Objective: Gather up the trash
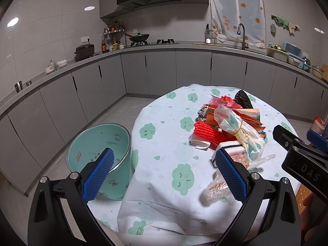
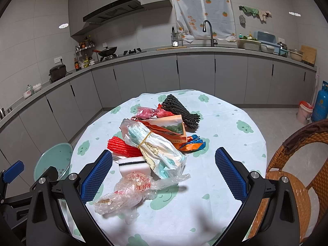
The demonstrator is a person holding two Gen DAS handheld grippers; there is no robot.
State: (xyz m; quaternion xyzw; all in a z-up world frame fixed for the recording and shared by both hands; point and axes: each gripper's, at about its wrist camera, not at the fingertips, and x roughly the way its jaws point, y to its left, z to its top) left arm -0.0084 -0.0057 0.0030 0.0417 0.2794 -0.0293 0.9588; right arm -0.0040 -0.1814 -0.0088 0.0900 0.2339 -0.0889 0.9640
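A heap of trash (image 2: 155, 131) lies on the round table (image 2: 225, 114): a black foam net (image 2: 180, 110), a red foam net (image 2: 123, 147), an orange packet (image 2: 166, 127), a clear bag bound by a rubber band (image 2: 151, 145), a white sponge (image 2: 134, 164) and a crumpled clear bag (image 2: 129, 192). My right gripper (image 2: 164, 174) hangs open above the crumpled bag. My left gripper (image 1: 164, 172) is open over the table's left side, left of the trash heap (image 1: 227, 123). A mint green bin (image 1: 100, 155) stands on the floor beside the table.
A wicker chair (image 2: 297, 164) stands at the table's right. Grey cabinets (image 2: 194, 75) and a worktop with a sink and hob run along the far walls. A blue gas cylinder (image 2: 321, 102) and a white bucket (image 2: 305, 112) stand at the far right.
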